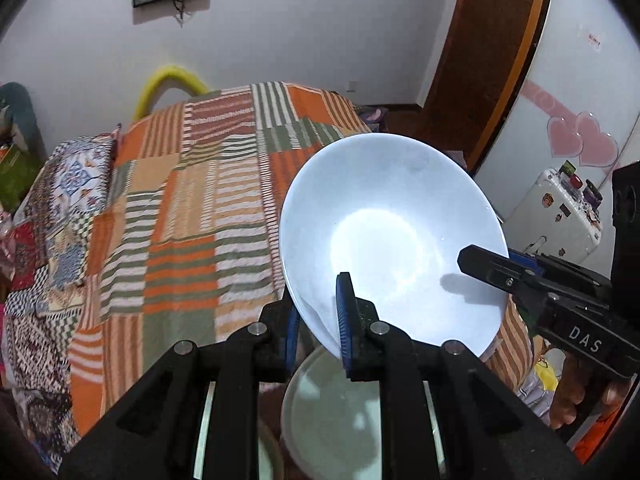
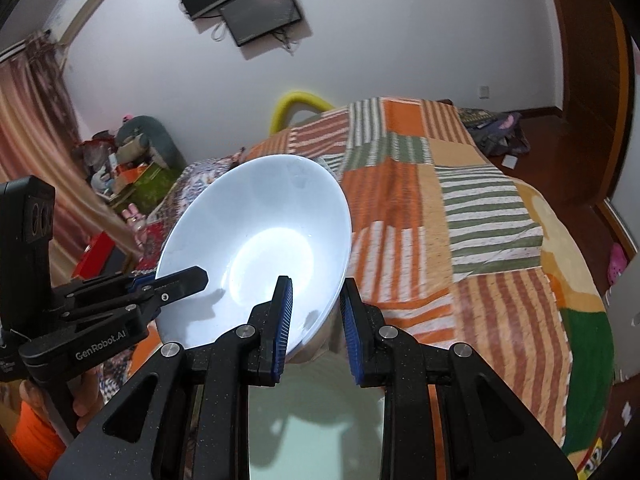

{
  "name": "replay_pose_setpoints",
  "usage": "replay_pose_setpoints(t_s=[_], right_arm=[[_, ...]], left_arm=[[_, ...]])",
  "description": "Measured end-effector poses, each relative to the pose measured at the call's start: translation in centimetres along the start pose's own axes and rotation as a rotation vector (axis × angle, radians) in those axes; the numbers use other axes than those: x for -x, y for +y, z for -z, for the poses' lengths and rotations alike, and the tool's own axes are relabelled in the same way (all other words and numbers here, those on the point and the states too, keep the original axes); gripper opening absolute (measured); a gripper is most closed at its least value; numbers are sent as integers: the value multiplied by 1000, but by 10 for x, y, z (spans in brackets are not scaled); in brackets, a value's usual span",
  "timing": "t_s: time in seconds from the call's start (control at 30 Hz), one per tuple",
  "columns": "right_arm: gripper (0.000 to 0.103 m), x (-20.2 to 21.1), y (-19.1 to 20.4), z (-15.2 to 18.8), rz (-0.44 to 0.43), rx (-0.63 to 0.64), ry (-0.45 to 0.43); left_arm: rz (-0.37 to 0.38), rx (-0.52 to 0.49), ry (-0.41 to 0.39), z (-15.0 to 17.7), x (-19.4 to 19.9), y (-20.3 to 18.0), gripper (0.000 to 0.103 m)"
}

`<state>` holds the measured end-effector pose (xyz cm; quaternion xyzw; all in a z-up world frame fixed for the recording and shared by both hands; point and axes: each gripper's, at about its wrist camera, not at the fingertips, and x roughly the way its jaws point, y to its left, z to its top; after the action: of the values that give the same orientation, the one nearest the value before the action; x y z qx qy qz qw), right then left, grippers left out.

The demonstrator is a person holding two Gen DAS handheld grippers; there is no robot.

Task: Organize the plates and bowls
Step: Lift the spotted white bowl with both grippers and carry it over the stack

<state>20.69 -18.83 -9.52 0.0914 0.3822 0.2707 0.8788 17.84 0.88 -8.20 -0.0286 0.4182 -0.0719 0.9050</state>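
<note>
The white bowl (image 1: 392, 240) hung tilted in the air above the bed (image 1: 192, 208), the left tool (image 1: 318, 320) and the right tool (image 2: 316, 320) each clenched on its rim, so it was not yet put in its place and the organizing seemed unfinished.

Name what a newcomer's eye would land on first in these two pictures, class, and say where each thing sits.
First, the big white bowl, tilted in mid-air at centre frame, its rim pinched by the left claw on one side and the right claw on the other. Behind it spreads the orange, green and white striped patchwork bedspread covering the bed. Just below the bowl lies a pale plate.
</note>
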Motion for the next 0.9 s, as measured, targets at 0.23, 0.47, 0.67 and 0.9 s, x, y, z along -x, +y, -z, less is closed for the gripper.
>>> replay_pose_setpoints(t_s=[0.23,0.47,0.67,0.9], right_arm=[[22,3,35,13,-45,54,-2],[22,-1,63,25,-99,93,10],[22,-8,87,38,-128,136,27],[23,-21,111,52,-161,168,65]], left_arm=[[-71,13,-63,34,49,14,17],[-102,69,-79,60,75,33,18],[-121,127,-85,82,89,56,18],[-186,147,-97,105,102,75,18]])
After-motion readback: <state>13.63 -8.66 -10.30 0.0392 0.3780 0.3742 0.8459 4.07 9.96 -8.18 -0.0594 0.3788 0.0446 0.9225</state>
